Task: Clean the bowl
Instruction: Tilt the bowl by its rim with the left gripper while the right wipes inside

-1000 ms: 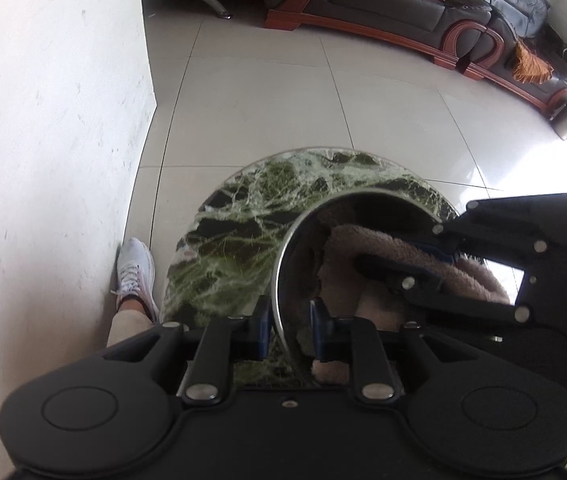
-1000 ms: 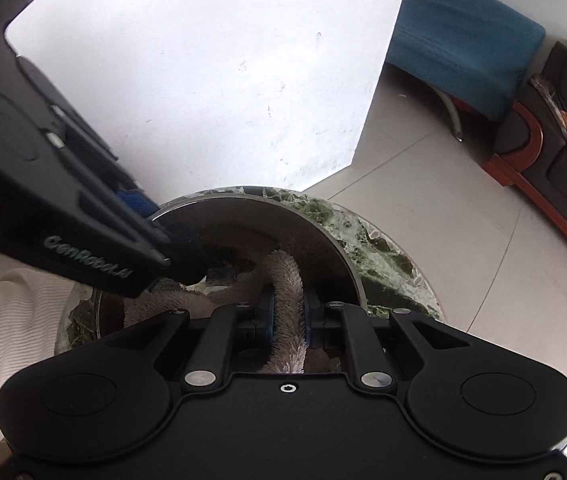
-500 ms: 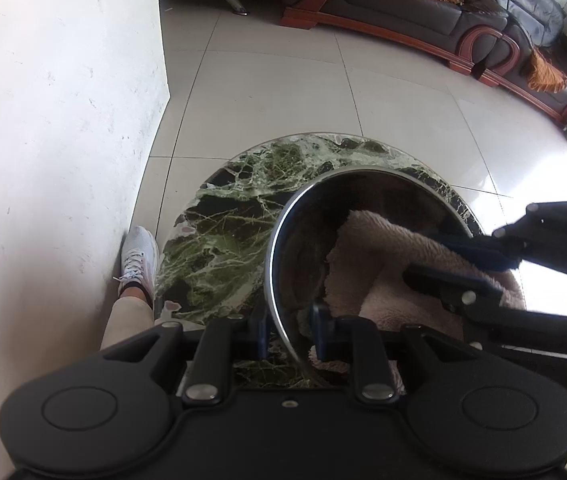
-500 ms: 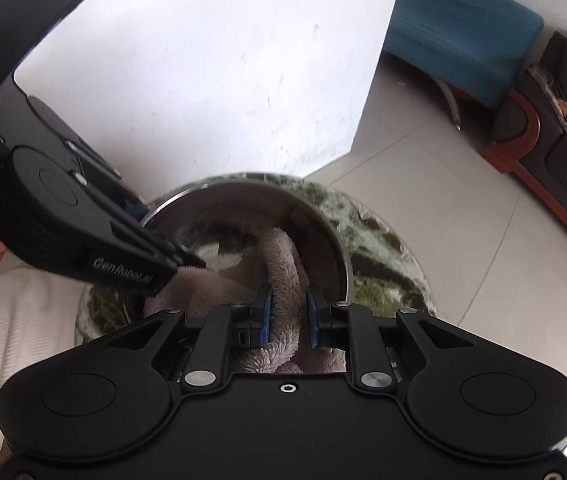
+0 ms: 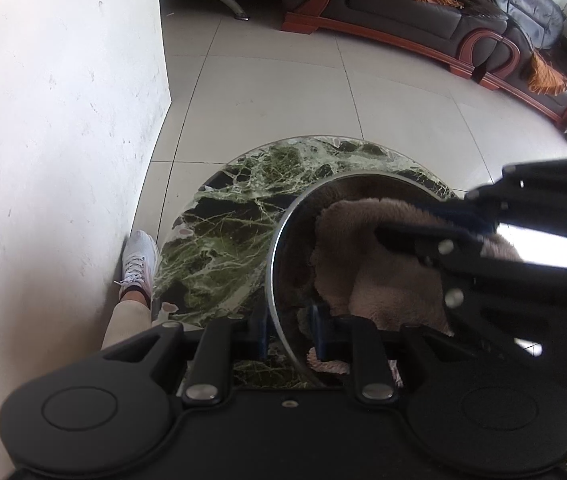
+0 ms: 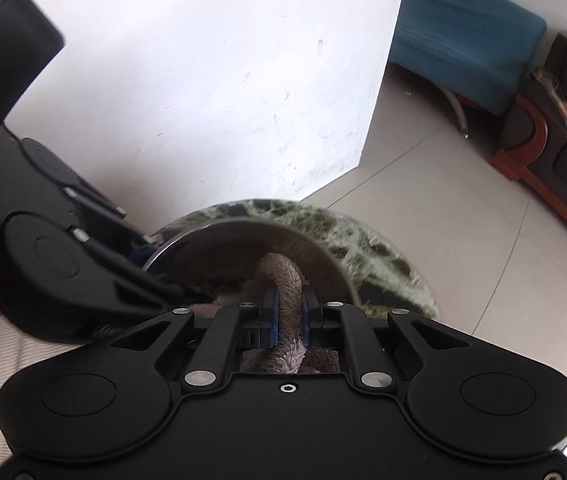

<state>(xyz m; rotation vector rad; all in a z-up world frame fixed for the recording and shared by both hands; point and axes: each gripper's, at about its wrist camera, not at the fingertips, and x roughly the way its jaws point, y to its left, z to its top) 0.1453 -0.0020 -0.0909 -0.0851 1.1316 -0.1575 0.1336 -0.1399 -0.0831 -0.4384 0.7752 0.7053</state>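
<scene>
A steel bowl (image 5: 283,248) stands tilted on the round green marble table (image 5: 235,216). My left gripper (image 5: 289,320) is shut on the bowl's near rim, one finger outside and one inside. A fluffy brown cloth (image 5: 363,256) fills the bowl's inside. From the right, my right gripper (image 5: 411,222) reaches in with the cloth pinched. In the right wrist view, the right gripper (image 6: 290,304) has its jaws closing tight on a fold of the cloth (image 6: 283,276), the pads pressing it, inside the bowl (image 6: 243,236). The left gripper (image 6: 159,264) holds the rim at the left.
A white wall (image 5: 63,140) rises close on the left, with a person's white shoe (image 5: 139,260) at its foot beside the table. Tiled floor (image 5: 283,92) lies beyond. A dark sofa (image 5: 423,4) with wooden trim and a teal seat (image 6: 463,52) stand at the far side.
The right gripper has moved the cloth about inside the bowl, out towards the right rim and back in. The left gripper has kept its hold on the rim.
</scene>
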